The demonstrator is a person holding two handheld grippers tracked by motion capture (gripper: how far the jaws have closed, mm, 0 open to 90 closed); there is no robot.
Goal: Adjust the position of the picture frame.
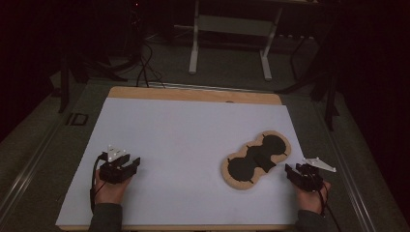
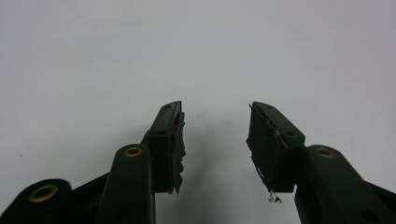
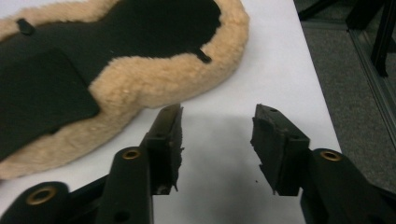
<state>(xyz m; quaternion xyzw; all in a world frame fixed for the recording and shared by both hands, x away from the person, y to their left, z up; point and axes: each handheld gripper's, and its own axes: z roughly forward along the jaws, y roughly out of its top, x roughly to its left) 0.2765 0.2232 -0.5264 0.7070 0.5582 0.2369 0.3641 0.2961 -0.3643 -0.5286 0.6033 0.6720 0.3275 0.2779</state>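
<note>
On the white sheet near the right edge, a fleece-rimmed black pad is seen lying flat and not yet gripped, the right gripper being held just beside it and the left gripper well apart, both with jaws parted and empty, and no container is seen.

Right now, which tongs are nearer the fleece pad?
The right tongs: they sit just off the fleece pad, at its right edge. The left tongs rest far across the white sheet. Both are open and empty.
</note>
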